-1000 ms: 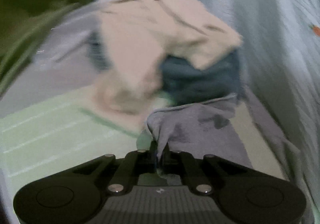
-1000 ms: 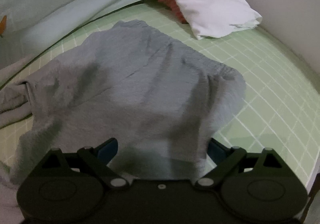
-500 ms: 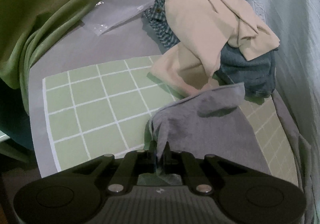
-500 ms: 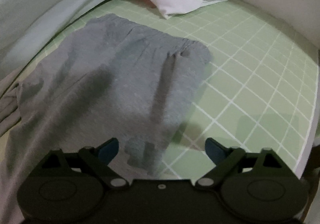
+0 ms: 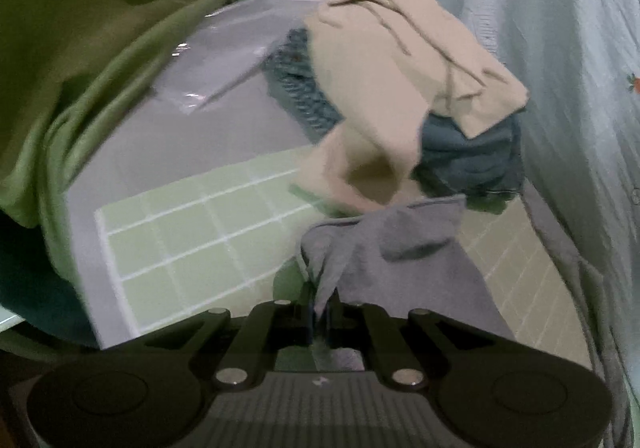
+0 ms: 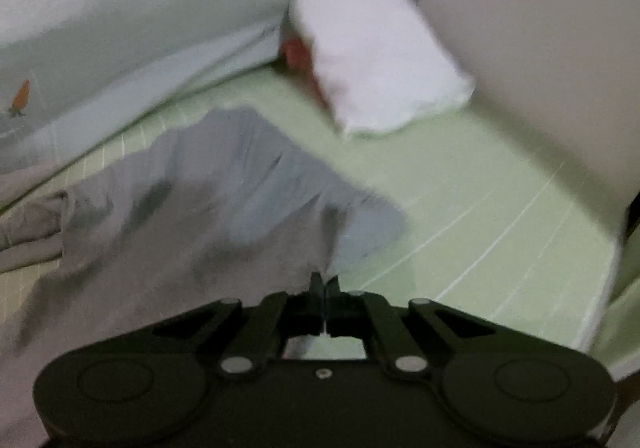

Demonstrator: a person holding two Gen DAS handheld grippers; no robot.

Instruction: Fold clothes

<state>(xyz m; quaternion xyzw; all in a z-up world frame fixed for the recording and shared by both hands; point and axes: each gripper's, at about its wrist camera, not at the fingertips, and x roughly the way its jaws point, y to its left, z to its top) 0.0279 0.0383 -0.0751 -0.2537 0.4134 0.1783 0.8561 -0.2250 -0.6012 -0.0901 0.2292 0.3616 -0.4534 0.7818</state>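
left tool (image 5: 319, 308) pinching grey garment (image 5: 400, 268), right tool (image 6: 325, 302) too

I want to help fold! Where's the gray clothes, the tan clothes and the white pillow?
gray garment (image 6: 224, 183), right wrist view, its middle.
tan garment (image 5: 372, 87), left wrist view, top of pile.
white pillow (image 6: 376, 59), right wrist view, its middle.

Blurred white pillow (image 6: 376, 59) hides most of a red item (image 6: 294, 51).

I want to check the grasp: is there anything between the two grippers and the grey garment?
Nothing visible. The left gripper is shut on a corner of the grey garment, and the right gripper looks shut on its edge too.
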